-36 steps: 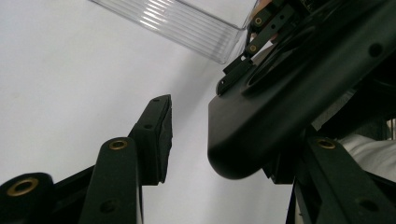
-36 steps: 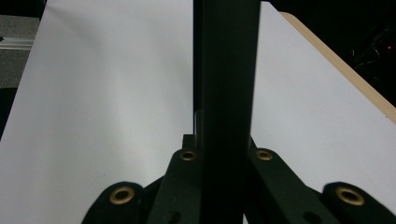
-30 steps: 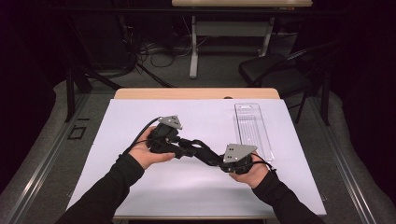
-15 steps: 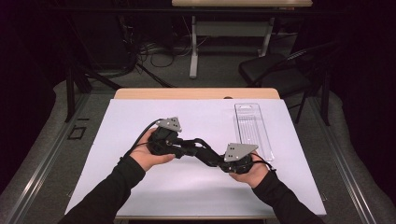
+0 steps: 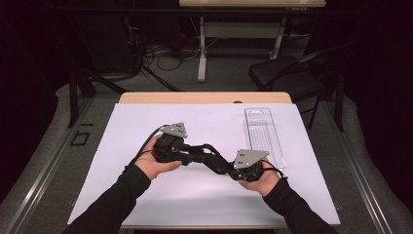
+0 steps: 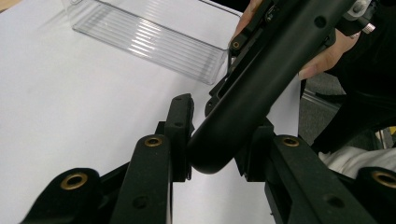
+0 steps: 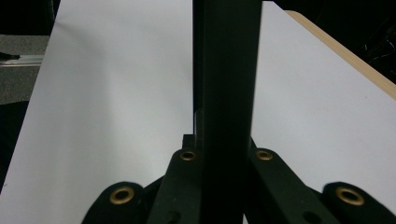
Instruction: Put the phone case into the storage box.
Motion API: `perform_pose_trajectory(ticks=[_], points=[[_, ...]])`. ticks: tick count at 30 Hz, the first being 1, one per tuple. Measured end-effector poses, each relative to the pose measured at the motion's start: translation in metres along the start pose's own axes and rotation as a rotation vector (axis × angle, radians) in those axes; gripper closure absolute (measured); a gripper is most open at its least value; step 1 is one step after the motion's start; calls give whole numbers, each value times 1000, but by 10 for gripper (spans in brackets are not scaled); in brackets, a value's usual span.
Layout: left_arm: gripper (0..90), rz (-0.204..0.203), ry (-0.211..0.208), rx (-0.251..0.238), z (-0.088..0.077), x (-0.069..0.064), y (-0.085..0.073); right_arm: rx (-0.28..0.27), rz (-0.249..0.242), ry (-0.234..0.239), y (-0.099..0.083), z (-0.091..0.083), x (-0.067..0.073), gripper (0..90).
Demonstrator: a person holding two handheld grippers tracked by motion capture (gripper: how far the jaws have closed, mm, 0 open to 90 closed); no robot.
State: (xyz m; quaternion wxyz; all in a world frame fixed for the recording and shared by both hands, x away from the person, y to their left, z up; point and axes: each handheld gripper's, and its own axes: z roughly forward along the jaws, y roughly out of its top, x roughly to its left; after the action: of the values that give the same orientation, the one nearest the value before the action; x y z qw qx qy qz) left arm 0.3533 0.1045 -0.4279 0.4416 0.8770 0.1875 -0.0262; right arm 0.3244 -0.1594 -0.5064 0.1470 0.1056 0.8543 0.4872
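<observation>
Clear plastic tray [image 5: 263, 136] on white table [image 5: 122, 195], nothing inside it

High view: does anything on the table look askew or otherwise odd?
Nothing looks damaged or spilled. The clear tray lies flat and empty at the table's right. Both tongs, left and right, are shut on one black bar held between them above the white sheet.

White table sheet [image 5: 146, 122]: bare across left, far and near portions, open for passage. Obstruction, right side: clear plastic tray [image 5: 263, 134], lying lengthwise just beyond the right gripper [image 5: 221, 165]. Obstruction, centre: black bar [image 6: 261, 70] spanning between both grippers above the sheet.
</observation>
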Motion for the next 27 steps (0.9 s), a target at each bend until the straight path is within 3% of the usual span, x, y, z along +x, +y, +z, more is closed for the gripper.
perform_pose_trajectory(ticks=[9, 27], points=[[702, 13, -5, -16, -2, 0, 0, -9, 4, 3, 0, 0, 0, 886], [728, -7, -14, -24, -2, -1, 0, -9, 12, 5, 0, 1, 0, 887]])
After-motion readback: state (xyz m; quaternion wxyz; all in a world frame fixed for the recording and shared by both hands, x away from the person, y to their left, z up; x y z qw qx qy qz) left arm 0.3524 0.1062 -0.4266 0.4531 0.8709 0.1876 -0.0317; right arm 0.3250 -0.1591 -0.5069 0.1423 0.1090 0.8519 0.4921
